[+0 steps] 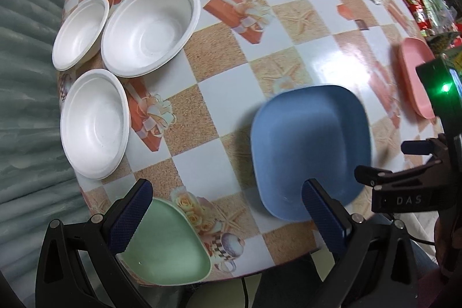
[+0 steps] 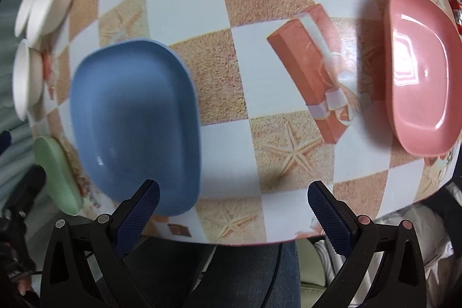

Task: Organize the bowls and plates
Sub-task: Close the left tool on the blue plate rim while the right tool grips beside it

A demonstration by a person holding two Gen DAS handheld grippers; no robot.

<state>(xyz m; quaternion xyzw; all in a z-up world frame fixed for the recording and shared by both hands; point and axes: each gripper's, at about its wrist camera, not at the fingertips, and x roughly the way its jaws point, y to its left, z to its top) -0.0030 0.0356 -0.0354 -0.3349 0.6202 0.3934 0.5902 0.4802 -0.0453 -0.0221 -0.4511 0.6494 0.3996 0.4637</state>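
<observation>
- Left wrist view, upper left of the frame: three white foam bowls sit grouped near the table edge, a small one, a larger one just beside it, and a third below them. None is nested in another.
- Lower left of that frame: the green plate lies at the near table edge, with the left finger of the left hand-held gripper over its rim. The jaws stand wide apart and grip nothing.
- Centre right of the same frame: the blue plate lies flat, its near corner just ahead of the right finger. It is blurred, so whether that finger touches it cannot be told.
- Far right: the pink plate rests well apart from the others, partly behind the right tool's body.
- Right wrist view, left half of the frame: the blue plate lies ahead and left of the right hand-held gripper, long axis running away from the camera. The jaws are spread, empty, and only the left finger overlaps the plate's near rim.
- Right edge of that frame: the pink plate lies up and to the right, apart from the jaws.
- Judgement: the blue plate sits between both tools, nearly equally close; the green plate is nearest the left hand, the pink nearest the right. Stacking looks not yet begun.
</observation>
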